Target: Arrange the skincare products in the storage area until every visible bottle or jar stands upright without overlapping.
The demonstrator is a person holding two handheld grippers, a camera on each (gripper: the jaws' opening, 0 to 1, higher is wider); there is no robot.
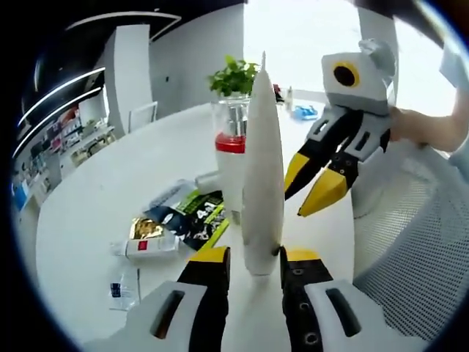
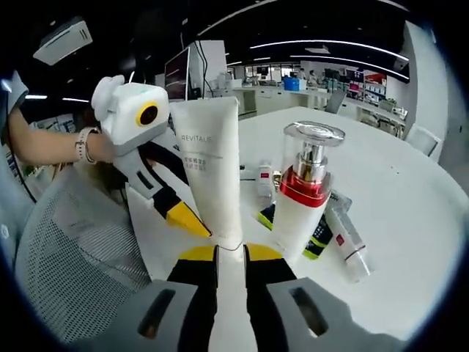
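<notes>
A tall white tube [image 1: 262,169] stands upright on its cap on the round white table [image 1: 110,198]. My left gripper [image 1: 255,262] is closed on the cap, one yellow-tipped jaw on each side. In the right gripper view the tube [image 2: 212,169] shows its printed face, and its base sits just ahead of my right gripper [image 2: 231,253]. My right gripper [image 1: 311,187] comes in from the right of the left gripper view, jaws parted, just clear of the tube. A pump bottle with a red collar [image 2: 304,198] stands upright beside the tube.
Several small tubes and dark sachets [image 1: 183,216] lie flat on the table to the left of the tube. A small clear tube [image 2: 344,246] lies by the pump bottle. A plant [image 1: 233,75] stands behind. A white mesh chair [image 2: 80,249] and a person's arm [image 2: 51,147] are alongside.
</notes>
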